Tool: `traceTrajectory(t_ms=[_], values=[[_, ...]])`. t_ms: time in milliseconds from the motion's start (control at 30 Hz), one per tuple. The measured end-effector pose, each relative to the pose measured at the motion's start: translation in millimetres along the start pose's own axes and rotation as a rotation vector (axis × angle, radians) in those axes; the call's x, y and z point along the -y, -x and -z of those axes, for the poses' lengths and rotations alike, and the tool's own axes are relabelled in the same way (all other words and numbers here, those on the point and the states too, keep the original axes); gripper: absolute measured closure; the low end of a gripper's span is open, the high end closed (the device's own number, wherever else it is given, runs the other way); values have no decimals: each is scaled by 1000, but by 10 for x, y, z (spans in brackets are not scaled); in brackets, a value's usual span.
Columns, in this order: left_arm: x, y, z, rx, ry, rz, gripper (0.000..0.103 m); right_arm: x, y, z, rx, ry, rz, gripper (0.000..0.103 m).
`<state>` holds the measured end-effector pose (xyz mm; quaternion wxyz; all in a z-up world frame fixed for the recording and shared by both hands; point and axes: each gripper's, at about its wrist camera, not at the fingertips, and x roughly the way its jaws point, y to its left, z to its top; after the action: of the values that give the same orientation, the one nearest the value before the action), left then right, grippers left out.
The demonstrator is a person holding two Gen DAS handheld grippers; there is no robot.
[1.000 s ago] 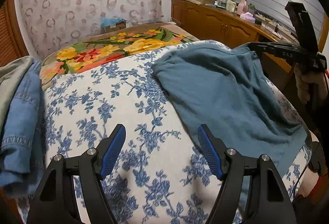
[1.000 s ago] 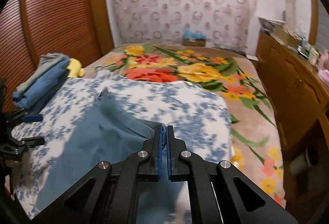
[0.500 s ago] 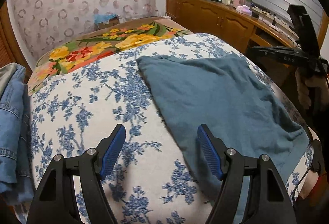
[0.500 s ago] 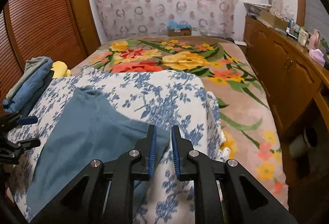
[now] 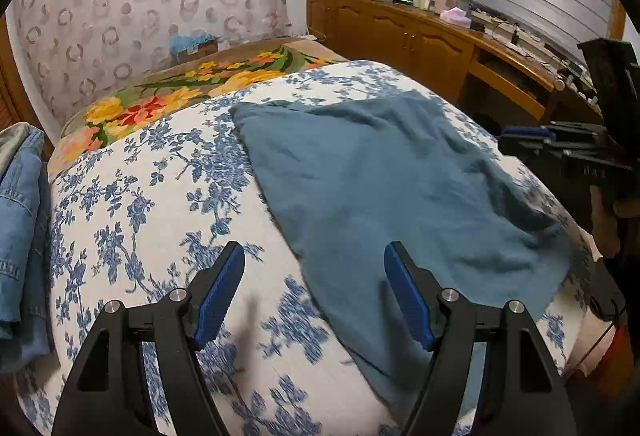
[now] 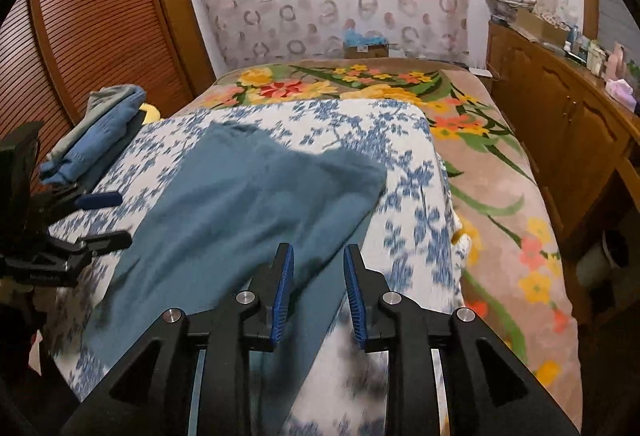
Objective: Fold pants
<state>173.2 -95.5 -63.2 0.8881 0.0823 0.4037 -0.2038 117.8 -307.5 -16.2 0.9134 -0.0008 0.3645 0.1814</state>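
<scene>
The teal pants (image 5: 384, 192) lie folded over on the white quilt with blue flowers (image 5: 152, 196); they also show in the right wrist view (image 6: 248, 204). My left gripper (image 5: 314, 296) is wide open and empty, just above the pants' near left edge. It also shows at the left of the right wrist view (image 6: 104, 218). My right gripper (image 6: 318, 288) is open and empty, above the pants' near right edge. It also shows at the right of the left wrist view (image 5: 532, 138).
A stack of folded denim clothes (image 5: 20, 220) sits at the quilt's left side, also in the right wrist view (image 6: 96, 128). A flowered blanket (image 6: 472, 140) covers the bed beyond. A wooden cabinet (image 6: 568, 124) with clutter runs along the right.
My right gripper, shut on a fold of the pants a second ago, has opened and let it drop flat. The pants have settled on the quilt. The left gripper stayed open.
</scene>
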Motion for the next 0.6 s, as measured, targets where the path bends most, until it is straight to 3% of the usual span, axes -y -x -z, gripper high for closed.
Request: traceTrajectory(t_ms=[600], values=[[242,358,490,34,-4,18,30,-275,449,606,-3,-19,-14,77]])
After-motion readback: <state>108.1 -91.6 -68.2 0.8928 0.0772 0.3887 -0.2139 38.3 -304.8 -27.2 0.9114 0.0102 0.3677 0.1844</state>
